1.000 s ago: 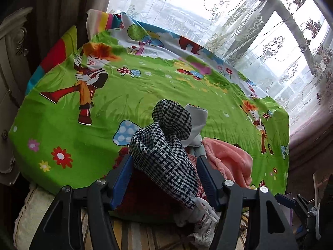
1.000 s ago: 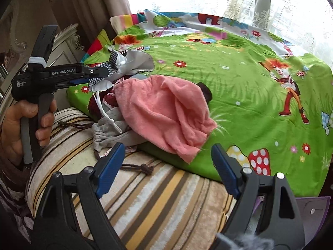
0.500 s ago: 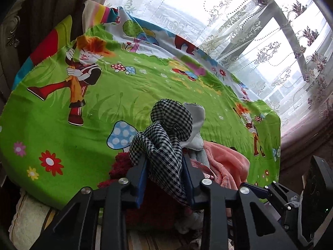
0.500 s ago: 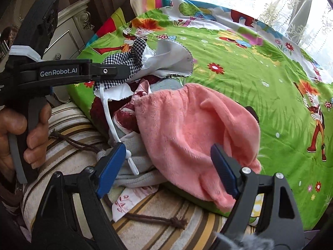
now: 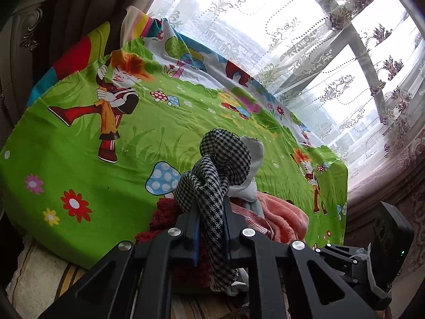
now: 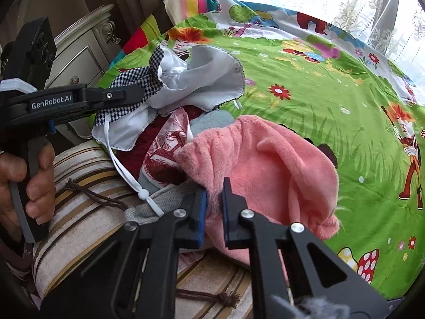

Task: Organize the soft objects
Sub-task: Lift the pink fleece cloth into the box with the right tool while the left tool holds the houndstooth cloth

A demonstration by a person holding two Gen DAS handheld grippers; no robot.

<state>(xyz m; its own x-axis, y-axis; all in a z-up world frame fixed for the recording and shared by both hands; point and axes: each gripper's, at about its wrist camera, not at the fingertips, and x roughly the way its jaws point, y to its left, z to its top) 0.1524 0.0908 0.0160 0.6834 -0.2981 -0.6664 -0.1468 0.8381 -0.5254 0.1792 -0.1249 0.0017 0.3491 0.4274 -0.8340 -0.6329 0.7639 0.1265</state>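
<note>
Soft pouches and cloths lie heaped at the near edge of a cartoon-print sheet (image 6: 305, 122), where it meets a striped cushion (image 6: 87, 212). The left gripper (image 5: 211, 228), held in a person's hand (image 6: 24, 183), has just been closing and now pinches a houndstooth drawstring bag (image 5: 212, 175), whose long body rises out beyond the fingers toward the middle of the sheet. The right gripper (image 6: 213, 212) has likewise just been closing, its blue-padded fingers clamped on the gathered mouth of a pink fleece pouch (image 6: 268, 164), the bulk of which spreads away from the fingers and to their right across the sheet. Between the two grips, still in the heap, sit a red-printed cloth (image 6: 164, 154) and a dark red knit (image 5: 164, 212). Each item appears ready to be lifted clear of the heap separately.
</note>
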